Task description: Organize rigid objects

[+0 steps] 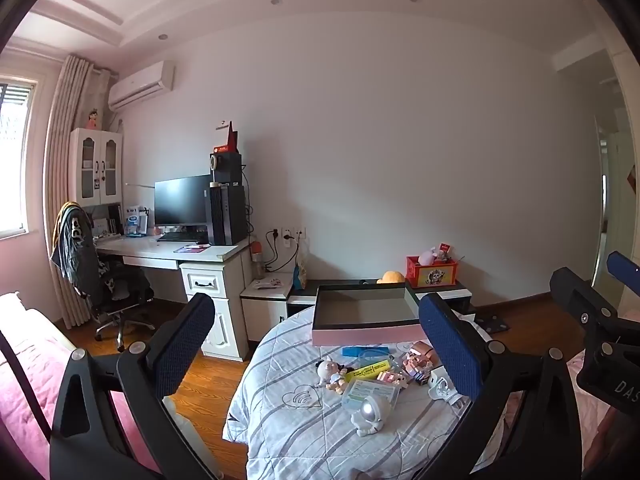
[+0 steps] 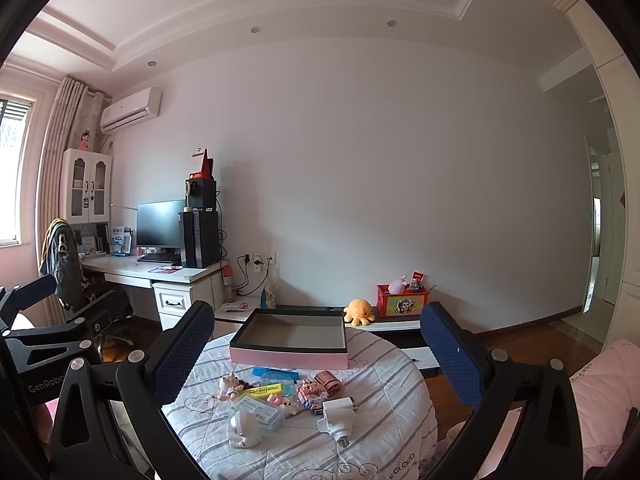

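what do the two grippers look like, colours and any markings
Both are alike: the left gripper and the right gripper have black angular plastic linkage arms with round silver bolt heads, and two fingers faced with dark blue dimpled pads. White lettering reading "GenRobo" shows on the left gripper's black body in the right wrist view. No cables or sleeves are visible.

Both grippers (image 1: 320, 344) (image 2: 316, 348) match — black frames, silver screws, blue textured pads (image 2: 454, 354) (white lettering on the bodies).
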### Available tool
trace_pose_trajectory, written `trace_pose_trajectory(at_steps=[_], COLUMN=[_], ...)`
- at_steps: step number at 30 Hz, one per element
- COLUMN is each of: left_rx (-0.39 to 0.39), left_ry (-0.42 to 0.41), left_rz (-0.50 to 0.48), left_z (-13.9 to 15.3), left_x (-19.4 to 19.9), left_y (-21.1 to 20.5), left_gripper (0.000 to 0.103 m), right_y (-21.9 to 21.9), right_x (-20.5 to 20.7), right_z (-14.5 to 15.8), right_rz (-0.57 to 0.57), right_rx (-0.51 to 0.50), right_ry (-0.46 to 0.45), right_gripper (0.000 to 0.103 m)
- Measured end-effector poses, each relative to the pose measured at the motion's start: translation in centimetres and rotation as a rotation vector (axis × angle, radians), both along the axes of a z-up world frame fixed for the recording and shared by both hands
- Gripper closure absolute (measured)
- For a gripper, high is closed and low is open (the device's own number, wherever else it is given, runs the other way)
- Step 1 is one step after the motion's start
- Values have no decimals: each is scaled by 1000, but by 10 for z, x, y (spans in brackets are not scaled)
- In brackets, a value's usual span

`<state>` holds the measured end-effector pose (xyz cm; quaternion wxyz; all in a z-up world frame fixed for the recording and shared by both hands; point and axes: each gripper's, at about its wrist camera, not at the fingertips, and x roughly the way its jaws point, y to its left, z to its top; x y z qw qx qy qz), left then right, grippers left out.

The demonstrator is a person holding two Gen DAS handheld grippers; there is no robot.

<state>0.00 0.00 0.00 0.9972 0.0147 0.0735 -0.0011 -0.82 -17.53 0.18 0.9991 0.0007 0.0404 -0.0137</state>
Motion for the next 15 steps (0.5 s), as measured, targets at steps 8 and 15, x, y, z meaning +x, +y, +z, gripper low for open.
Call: trace_pose_trajectory(at_steps=[8,15], left_rx=[-7,-9], left_ry=[10,14], left_rz=[-6,-6], left_z=[1,2], left_x=[-3,-2], left_y=[2,2], left_gripper=[0,0], right_y=[0,0], right_x=[1,1], right_z=[-1,0], right_rz=[1,2], right_rx=[-2,-2], right_ry=[2,2], right_gripper=[0,0])
